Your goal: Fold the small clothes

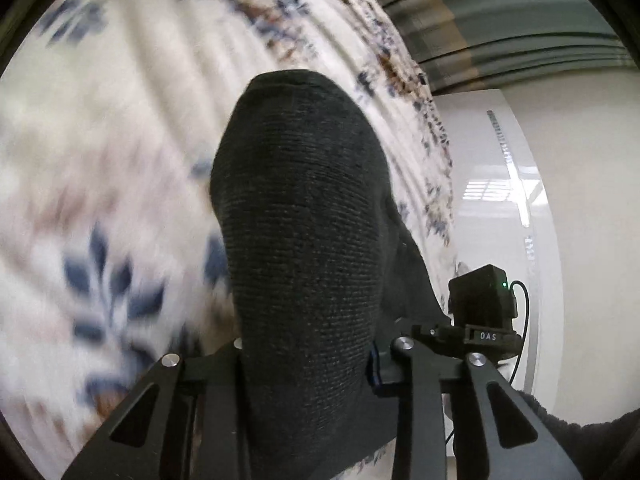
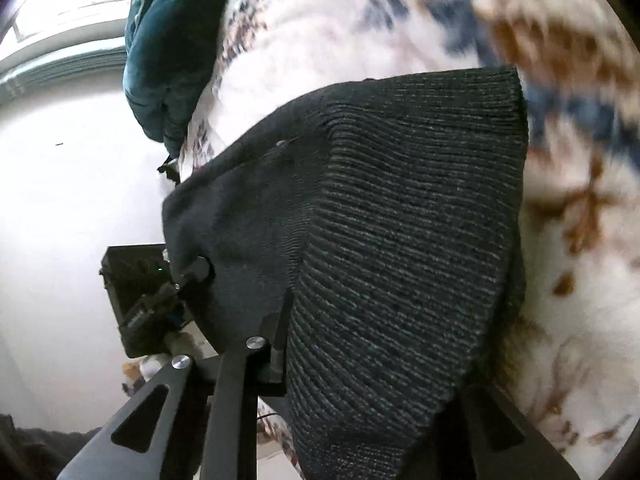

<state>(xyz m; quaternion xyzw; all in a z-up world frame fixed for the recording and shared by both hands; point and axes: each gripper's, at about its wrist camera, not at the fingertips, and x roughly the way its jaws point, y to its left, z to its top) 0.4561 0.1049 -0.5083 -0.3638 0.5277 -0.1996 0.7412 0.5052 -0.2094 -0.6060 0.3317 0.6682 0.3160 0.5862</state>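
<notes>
Both grippers, left gripper (image 1: 308, 360) and right gripper (image 2: 360, 360), clamp the dark knit sock (image 1: 304, 220) above the floral bedspread (image 1: 100, 140); folding looks barely started.

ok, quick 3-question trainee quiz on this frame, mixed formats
1. True or false: the dark knitted sock is held off the white floral-patterned bedspread by both tools.
2. Multiple choice: in the right wrist view, what lies at the upper left, at the bedspread's edge? A) a teal velvety cloth B) a red towel C) a yellow cushion
3. Fill in: in the left wrist view, the black box to the right of the sock shows a small ___ light.

Key: 1 true, since the left tool and the right tool each grip the sock; 2 A, the teal velvety cloth; 3 green.
</notes>
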